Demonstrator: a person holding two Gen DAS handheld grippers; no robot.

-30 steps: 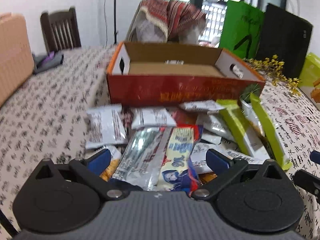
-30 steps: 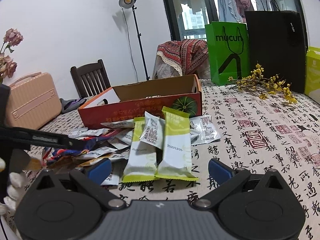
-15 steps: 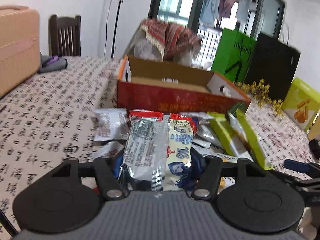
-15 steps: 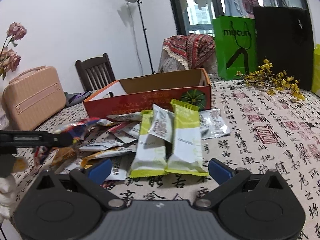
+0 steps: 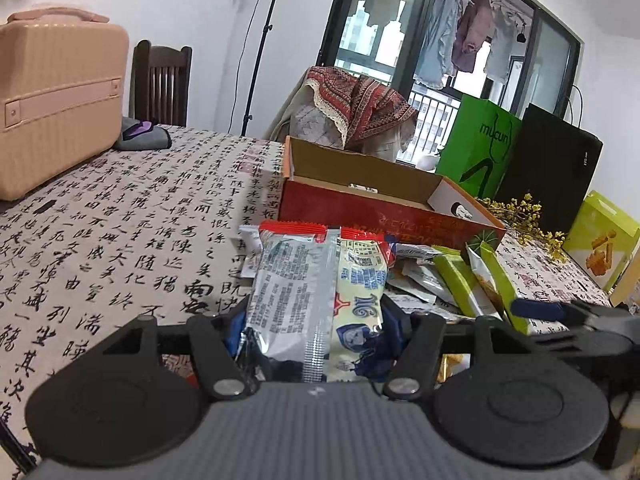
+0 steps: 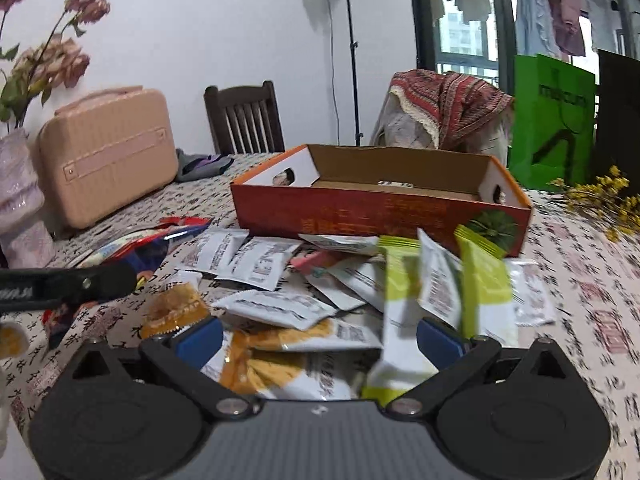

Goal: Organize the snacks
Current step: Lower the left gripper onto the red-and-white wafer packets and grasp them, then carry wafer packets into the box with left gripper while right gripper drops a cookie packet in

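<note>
My left gripper [image 5: 316, 320] is shut on two snack packets [image 5: 296, 280], one silver and one yellow with red ends, held side by side above the table. In the right wrist view the same gripper shows as a black finger [image 6: 80, 284] with the red and blue packets [image 6: 160, 240] in it. The open red cardboard box [image 5: 360, 212] stands just beyond. My right gripper [image 6: 320, 336] is open low over the snack pile [image 6: 280, 304], with white, orange and green packets [image 6: 484, 288] lying between its blue pads. One of those pads [image 5: 536, 308] shows at the right of the left wrist view.
A pink suitcase [image 6: 108, 152] and a vase of dried flowers [image 6: 20, 184] stand at the table's left. A wooden chair [image 6: 244, 120], a green bag [image 5: 480, 152], a black bag [image 5: 556, 168], yellow flowers [image 5: 528, 216] and a yellow-green box [image 5: 604, 240] ring the far side.
My left gripper has shut on the two packets and lifted them off the pile. My right gripper has moved left and forward, from beside the green packets to over the pile.
</note>
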